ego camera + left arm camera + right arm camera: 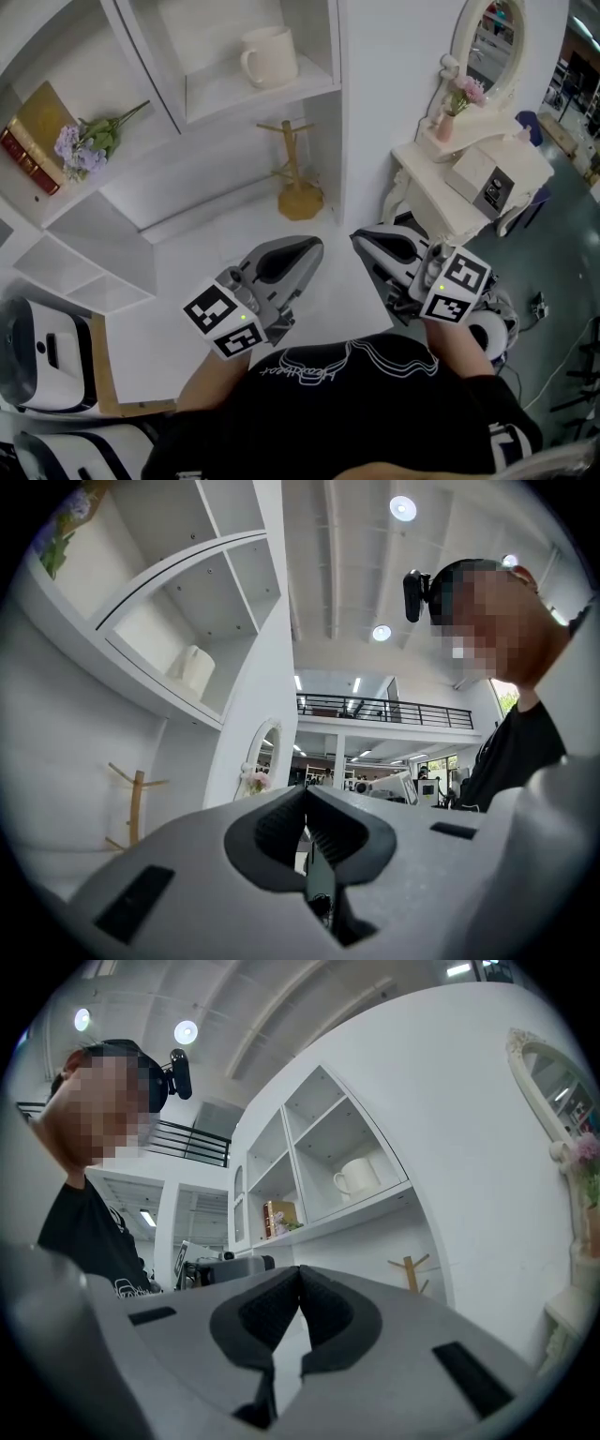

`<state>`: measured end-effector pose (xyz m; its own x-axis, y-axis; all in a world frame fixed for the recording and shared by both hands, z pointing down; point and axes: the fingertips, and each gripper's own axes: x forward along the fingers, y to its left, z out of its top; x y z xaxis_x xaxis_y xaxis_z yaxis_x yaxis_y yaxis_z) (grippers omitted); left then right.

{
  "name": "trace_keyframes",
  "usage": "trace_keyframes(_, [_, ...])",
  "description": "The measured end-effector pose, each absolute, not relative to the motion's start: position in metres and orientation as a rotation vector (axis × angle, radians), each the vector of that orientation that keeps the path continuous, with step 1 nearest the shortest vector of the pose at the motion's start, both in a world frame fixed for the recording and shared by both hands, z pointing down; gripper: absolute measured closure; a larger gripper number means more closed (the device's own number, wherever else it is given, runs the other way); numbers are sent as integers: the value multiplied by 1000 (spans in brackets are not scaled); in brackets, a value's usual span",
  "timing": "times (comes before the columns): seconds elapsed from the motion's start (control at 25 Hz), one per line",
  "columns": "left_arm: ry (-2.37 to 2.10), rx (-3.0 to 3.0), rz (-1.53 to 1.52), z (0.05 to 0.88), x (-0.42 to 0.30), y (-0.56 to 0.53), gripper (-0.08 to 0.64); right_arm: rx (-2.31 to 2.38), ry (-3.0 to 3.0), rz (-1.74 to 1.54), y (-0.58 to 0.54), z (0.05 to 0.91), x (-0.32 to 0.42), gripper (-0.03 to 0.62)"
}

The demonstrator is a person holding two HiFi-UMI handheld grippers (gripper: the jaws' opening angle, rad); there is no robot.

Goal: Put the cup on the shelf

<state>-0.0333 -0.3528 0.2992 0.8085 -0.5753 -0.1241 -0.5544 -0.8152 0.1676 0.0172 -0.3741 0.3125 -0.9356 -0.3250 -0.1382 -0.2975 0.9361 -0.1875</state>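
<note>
Sitting upright on the white shelf, the cream ceramic mug looks delivered; left gripper and right gripper hover low, both closed and empty, nothing left

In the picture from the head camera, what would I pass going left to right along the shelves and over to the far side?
books → purple flowers → white cup → pink vase

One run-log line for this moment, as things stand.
cup: upright on shelf | left gripper: shut, empty | right gripper: shut, empty | mug tree: bare
</note>
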Motion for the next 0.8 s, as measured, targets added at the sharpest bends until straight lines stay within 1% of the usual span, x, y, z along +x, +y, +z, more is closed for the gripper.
trace_keyframes(0.8, [-938,2823,-264,312,-26,-355,555,-465,2946,-256,-369,325,24,586])
